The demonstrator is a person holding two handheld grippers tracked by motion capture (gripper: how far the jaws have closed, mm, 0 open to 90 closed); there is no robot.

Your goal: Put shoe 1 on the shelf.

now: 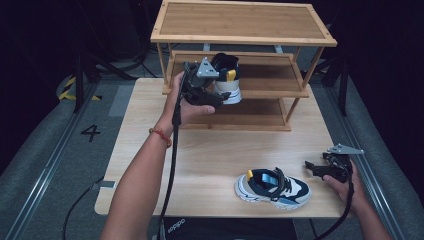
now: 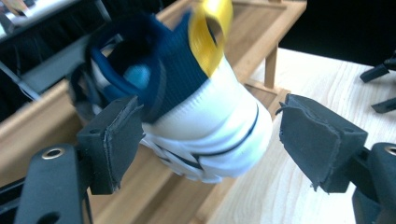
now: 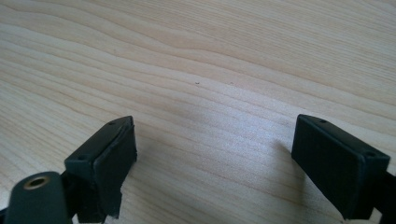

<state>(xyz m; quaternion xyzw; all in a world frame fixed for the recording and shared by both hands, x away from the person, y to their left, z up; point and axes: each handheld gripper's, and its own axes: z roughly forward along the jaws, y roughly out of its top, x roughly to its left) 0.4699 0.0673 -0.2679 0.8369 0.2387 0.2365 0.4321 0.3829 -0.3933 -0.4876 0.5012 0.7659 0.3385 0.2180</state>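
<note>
A child's sneaker [image 1: 226, 80], white-soled with a navy collar and a yellow heel loop, is seen standing on the middle shelf of a bamboo shoe rack [image 1: 305, 35] at the far side of the table [image 1: 210, 150]. The left gripper [image 1: 212, 98] is held just behind its heel; in the left gripper view the jaws are parted on either side of the heel [image 2: 205, 126], the left pad [image 2: 116, 140] close against the collar, the right pad [image 2: 317, 140] well clear, so nothing is gripped. The matching sneaker [image 1: 272, 188] lies on its sole at the near right of the table. The right gripper [image 1: 325, 167] rests just right of it, jaws wide apart and empty over bare wood. For a clean release, the left gripper is best drawn straight back toward the near side, jaws kept wide, so that the heel is not dragged off the shelf edge.
</note>
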